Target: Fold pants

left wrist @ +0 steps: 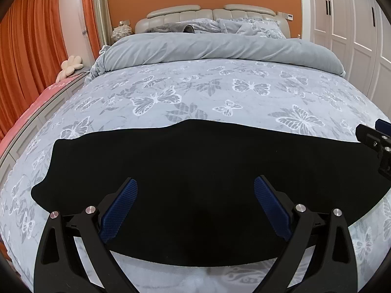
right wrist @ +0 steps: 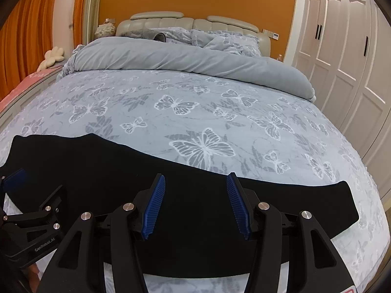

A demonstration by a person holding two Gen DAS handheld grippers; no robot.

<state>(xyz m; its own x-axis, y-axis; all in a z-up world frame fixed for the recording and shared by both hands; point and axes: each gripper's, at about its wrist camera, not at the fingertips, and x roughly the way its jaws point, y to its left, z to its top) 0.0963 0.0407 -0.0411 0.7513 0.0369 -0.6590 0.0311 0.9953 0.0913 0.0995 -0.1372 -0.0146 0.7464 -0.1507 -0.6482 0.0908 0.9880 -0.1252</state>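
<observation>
Black pants [left wrist: 195, 166] lie flat across the near part of the bed, stretched left to right; they also show in the right wrist view [right wrist: 195, 195]. My left gripper [left wrist: 195, 183] is open with blue pads, hovering over the middle of the pants, holding nothing. My right gripper [right wrist: 195, 178] is open and empty over the pants toward their right half. The right gripper shows at the right edge of the left wrist view [left wrist: 376, 141], and the left gripper at the lower left of the right wrist view [right wrist: 29, 207].
The bed has a blue butterfly sheet [left wrist: 220, 90] with a grey duvet [left wrist: 207, 46] rolled back toward the beige headboard [left wrist: 210, 14]. White wardrobe doors [right wrist: 342, 61] stand on the right, orange curtains [left wrist: 29, 48] on the left.
</observation>
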